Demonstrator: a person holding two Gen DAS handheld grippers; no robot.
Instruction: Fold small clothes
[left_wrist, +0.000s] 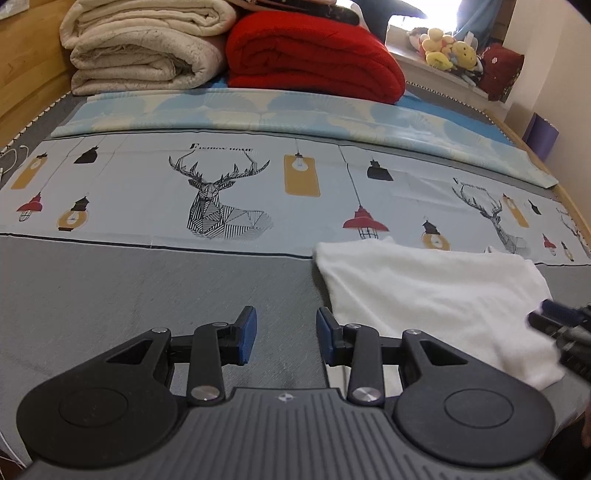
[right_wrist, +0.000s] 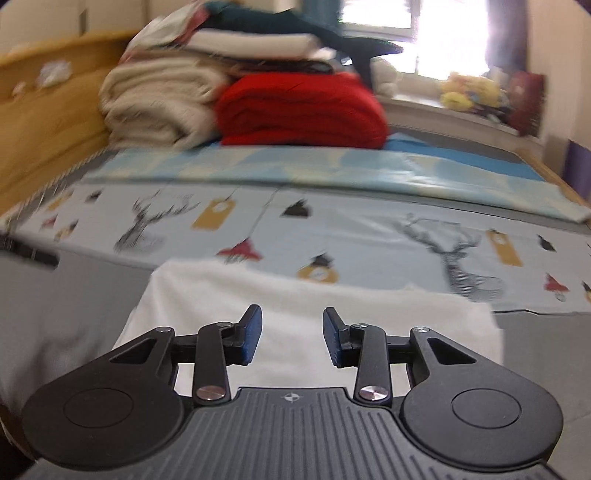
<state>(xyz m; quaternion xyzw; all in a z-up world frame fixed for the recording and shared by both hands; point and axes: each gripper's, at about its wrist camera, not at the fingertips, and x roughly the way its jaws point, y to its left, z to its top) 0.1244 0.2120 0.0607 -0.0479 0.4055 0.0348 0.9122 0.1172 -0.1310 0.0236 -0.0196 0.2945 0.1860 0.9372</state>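
A white folded garment (left_wrist: 424, 295) lies flat on the grey bed cover (left_wrist: 147, 288), to the right of my left gripper (left_wrist: 286, 321). That gripper hovers over bare grey cover, open, with nothing between its blue pads, and its right finger (left_wrist: 327, 332) is at the garment's left edge. In the right wrist view, which is blurred, my right gripper (right_wrist: 291, 321) hangs open above the same white garment (right_wrist: 295, 295), with only cloth seen behind the gap. The right gripper (left_wrist: 561, 328) also shows as a dark blurred shape at the garment's right edge.
Beyond the garment lies a pale sheet printed with deer and lamps (left_wrist: 221, 192), then a blue patterned cloth (left_wrist: 295, 110). Folded cream blankets (left_wrist: 140, 48) and a red blanket (left_wrist: 314, 59) are stacked at the back. A wooden bed frame (left_wrist: 26, 74) runs along the left, and plush toys (left_wrist: 447, 48) sit on the sill.
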